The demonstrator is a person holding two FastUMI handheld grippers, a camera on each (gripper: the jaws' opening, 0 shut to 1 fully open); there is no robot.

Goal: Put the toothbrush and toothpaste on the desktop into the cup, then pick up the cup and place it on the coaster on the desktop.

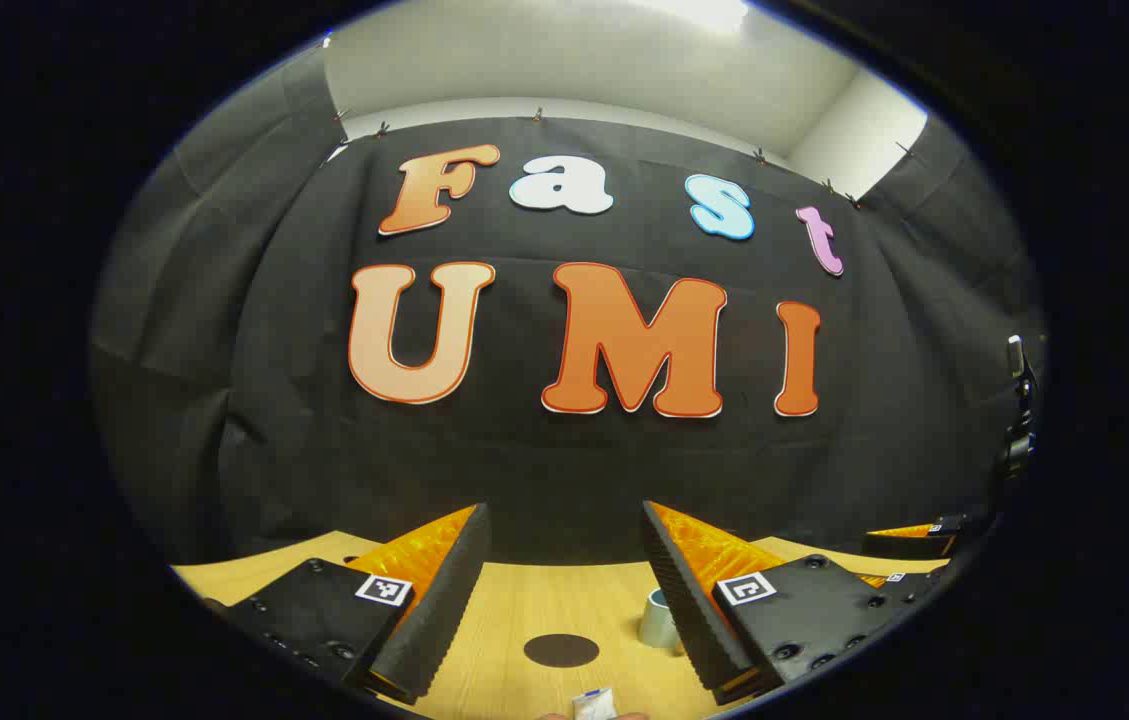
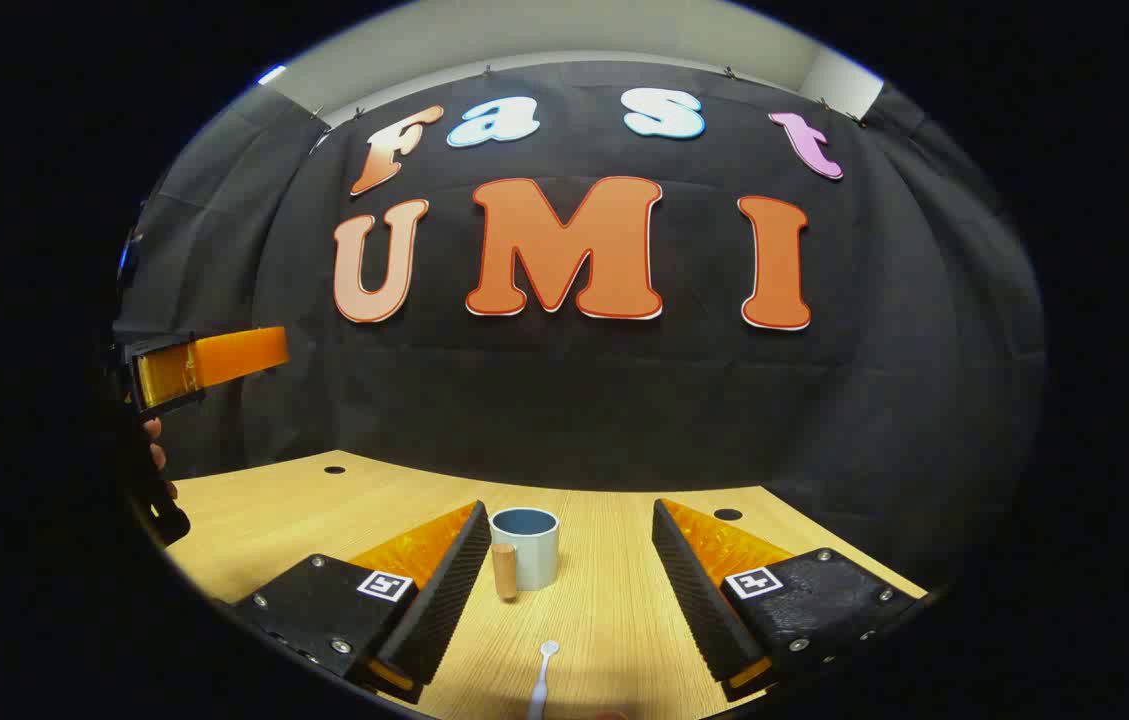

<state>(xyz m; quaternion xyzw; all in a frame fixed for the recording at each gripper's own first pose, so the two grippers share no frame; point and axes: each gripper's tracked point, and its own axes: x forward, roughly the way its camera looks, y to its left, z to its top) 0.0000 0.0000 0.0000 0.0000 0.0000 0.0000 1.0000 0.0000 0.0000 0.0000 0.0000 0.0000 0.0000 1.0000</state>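
Observation:
In the left gripper view my left gripper [image 1: 564,515] is open above the wooden desktop [image 1: 514,600], nothing between its fingers. Below it lies a dark round coaster [image 1: 561,650]. A pale cup [image 1: 657,620] stands just right of the coaster, partly hidden by the finger. A white toothpaste end [image 1: 592,704] peeks in at the bottom edge. In the right gripper view my right gripper [image 2: 569,510] is open too. The cup [image 2: 525,548], with a wooden handle [image 2: 504,572], stands ahead near the left finger. A white toothbrush [image 2: 541,678] lies on the table in front of it.
The right gripper [image 1: 914,540] shows at the far right in the left gripper view. The left gripper [image 2: 199,365] hovers high at the left in the right gripper view, held by a hand [image 2: 159,465]. Two small holes [image 2: 334,469] [image 2: 727,514] mark the desktop near the black cloth wall.

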